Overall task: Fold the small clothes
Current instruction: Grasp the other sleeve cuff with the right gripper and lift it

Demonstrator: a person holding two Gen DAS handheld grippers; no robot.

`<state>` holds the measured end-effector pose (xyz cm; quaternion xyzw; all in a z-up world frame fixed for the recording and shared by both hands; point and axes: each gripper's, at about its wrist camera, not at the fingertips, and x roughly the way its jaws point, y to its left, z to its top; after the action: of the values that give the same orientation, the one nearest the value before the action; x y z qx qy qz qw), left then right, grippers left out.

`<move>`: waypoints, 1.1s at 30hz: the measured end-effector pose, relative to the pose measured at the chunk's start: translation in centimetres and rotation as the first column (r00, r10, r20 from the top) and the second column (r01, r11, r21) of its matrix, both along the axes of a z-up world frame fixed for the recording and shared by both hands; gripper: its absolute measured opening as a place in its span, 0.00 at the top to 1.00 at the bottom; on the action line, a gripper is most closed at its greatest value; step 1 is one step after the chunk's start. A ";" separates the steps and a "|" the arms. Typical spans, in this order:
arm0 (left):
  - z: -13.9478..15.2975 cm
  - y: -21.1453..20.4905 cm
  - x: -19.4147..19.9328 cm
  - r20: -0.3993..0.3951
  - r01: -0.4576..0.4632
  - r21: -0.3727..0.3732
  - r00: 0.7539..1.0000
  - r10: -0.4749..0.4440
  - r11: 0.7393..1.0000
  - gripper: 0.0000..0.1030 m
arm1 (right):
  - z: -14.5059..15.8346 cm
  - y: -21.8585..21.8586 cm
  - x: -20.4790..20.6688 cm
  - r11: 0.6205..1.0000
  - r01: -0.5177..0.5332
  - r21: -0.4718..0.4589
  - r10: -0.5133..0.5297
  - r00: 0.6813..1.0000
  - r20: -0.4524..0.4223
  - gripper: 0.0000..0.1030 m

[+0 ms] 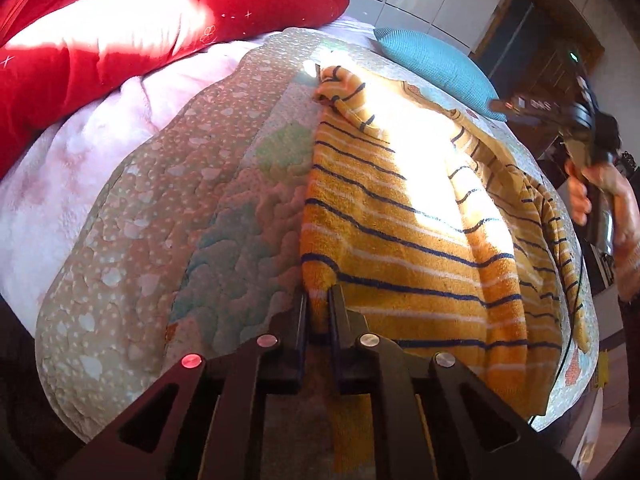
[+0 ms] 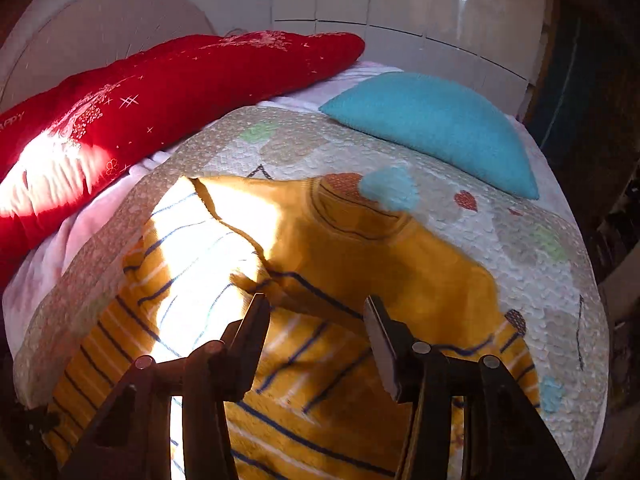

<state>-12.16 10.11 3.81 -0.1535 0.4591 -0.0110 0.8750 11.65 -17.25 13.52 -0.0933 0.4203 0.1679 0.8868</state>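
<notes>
An orange sweater (image 1: 400, 220) with navy and white stripes lies spread on a patterned quilt (image 1: 168, 216). My left gripper (image 1: 318, 300) is shut on the sweater's bottom hem corner, with cloth pinched between the fingers. In the right wrist view the sweater (image 2: 340, 248) shows its neckline at the far side, and one sleeve is folded across the body. My right gripper (image 2: 316, 308) is open and empty, hovering just above the sweater's chest. The right gripper also shows in the left wrist view (image 1: 560, 116), held in a hand at the far right.
A red pillow (image 2: 160, 92) lies at the back left and a teal cushion (image 2: 436, 128) at the back right. A pink blanket (image 1: 80, 152) lies under the quilt. White cabinets (image 2: 400, 0) stand behind the bed. The quilt's edge (image 2: 592, 320) drops off at right.
</notes>
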 end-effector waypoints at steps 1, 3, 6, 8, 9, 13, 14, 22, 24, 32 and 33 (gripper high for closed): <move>0.3 0.1 -0.5 0.006 -0.016 0.003 1.000 0.016 1.000 0.90 | 0.4 -2.8 -1.1 0.999 0.042 0.006 -0.042 0.999 0.002 0.47; 1.2 0.1 -1.4 0.022 -0.036 0.011 0.999 0.036 0.999 0.78 | 0.7 -8.6 -3.3 0.992 0.126 0.020 -0.126 0.992 0.002 0.45; 3.0 0.1 -2.9 0.073 -0.076 0.027 0.995 0.073 0.997 0.51 | 0.1 -16.8 -7.2 0.965 0.260 0.039 -0.260 0.966 -0.009 0.39; 4.1 -0.3 -3.7 0.104 -0.088 0.031 0.991 0.084 0.996 0.46 | -0.7 -21.6 -10.2 0.938 0.338 0.077 -0.336 0.941 -0.037 0.38; 4.5 -0.5 -3.8 0.111 -0.092 0.036 0.990 0.087 0.995 0.42 | -1.3 -23.7 -11.8 0.924 0.367 0.103 -0.363 0.930 -0.054 0.37; 5.5 -1.9 -3.8 0.130 -0.094 0.051 0.988 0.087 0.994 0.39 | -3.7 -27.1 -18.2 0.916 0.380 0.128 -0.370 0.924 -0.095 0.36; 5.7 -2.3 -3.8 0.129 -0.090 0.051 0.988 0.083 0.995 0.39 | -4.2 -27.1 -19.8 0.923 0.362 0.132 -0.351 0.931 -0.099 0.36; 5.7 -6.0 -3.3 0.101 -0.011 0.062 0.995 0.005 0.998 0.39 | -7.7 -20.4 -26.6 0.990 0.137 -0.045 -0.137 0.991 0.011 0.28; 5.9 -6.7 -3.4 0.103 0.006 0.071 0.995 -0.013 0.997 0.39 | -8.9 -19.6 -26.6 0.989 0.115 -0.088 -0.115 0.993 0.007 0.64; 7.2 -7.0 -3.6 0.127 0.009 0.059 0.992 -0.016 0.998 0.39 | -1.7 -34.6 -23.4 0.807 0.510 0.298 -0.541 0.841 0.024 0.88; 7.1 -6.9 -3.6 0.124 0.008 0.049 0.992 -0.014 0.999 0.39 | -1.6 -37.5 -23.3 0.738 0.582 0.342 -0.621 0.784 0.004 0.87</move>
<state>-15.72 3.18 10.90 -0.1288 0.4046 -0.0142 0.9053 -11.67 -54.73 11.97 0.1838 0.3414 -0.0675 0.9193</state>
